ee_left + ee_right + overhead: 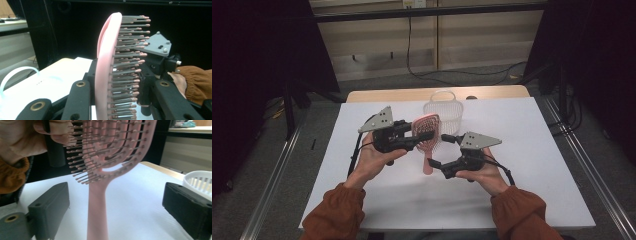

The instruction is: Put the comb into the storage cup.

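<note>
A pink hairbrush (428,129) is held up above the white table, head up and handle (427,162) pointing down. My left gripper (422,134) is shut on the brush head; in the left gripper view the head (105,70) stands edge-on between the two black jaws, bristles to the right. My right gripper (441,151) is open, its jaws standing wide to either side of the handle (97,207) without touching it. The right gripper's grey plate (160,46) shows behind the bristles.
A translucent white basket (444,110) stands on the table just behind the brush, and its rim (200,180) sits beside my right jaw. White paper (522,150) covers the tabletop. Both forearms in orange sleeves (334,212) come in from the near edge.
</note>
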A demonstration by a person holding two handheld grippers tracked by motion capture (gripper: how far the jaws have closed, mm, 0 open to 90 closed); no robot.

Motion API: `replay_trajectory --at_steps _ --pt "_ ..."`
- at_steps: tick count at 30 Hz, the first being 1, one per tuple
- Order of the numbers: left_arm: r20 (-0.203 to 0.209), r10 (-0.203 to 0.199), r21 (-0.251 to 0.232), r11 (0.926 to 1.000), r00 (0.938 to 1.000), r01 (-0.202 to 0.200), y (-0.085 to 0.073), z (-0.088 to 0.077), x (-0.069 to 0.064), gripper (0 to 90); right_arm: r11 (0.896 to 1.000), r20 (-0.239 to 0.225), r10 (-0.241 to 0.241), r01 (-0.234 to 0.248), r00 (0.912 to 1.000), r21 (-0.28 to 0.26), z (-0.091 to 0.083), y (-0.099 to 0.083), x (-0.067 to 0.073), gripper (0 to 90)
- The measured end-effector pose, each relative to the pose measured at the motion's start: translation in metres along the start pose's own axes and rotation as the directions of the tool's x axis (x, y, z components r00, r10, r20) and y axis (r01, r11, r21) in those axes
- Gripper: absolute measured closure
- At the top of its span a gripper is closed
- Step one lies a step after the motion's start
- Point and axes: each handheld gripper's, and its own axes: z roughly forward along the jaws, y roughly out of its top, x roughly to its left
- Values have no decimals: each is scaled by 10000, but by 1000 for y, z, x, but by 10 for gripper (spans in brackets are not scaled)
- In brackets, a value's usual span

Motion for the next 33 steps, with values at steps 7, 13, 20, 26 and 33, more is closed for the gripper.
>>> replay_trajectory --at_steps 7,13,20,26,33 --pt "-510 12 145 9999 9987 -5 2 -3 2 641 9998 547 -1 11 9985 -188 -8 5 -2 33" --pt "-851 3 142 9999 9964 9 3 -5 1 642 9979 1628 -316 403 9862 -506 -24 10 -6 32" --pt "-1071 -7 101 9999 9942 18 4 -6 3 642 9981 2479 -109 254 9687 -553 -44 1 -9 27" --pt "-1350 61 96 9999 9908 -48 5 -4 8 642 9967 3342 184 91 9423 -807 -63 -5 -10 15" --pt "-1677 62 84 10000 9858 -48 7 -6 14 642 9914 3972 -192 690 9175 -1113 -86 -6 -2 0"
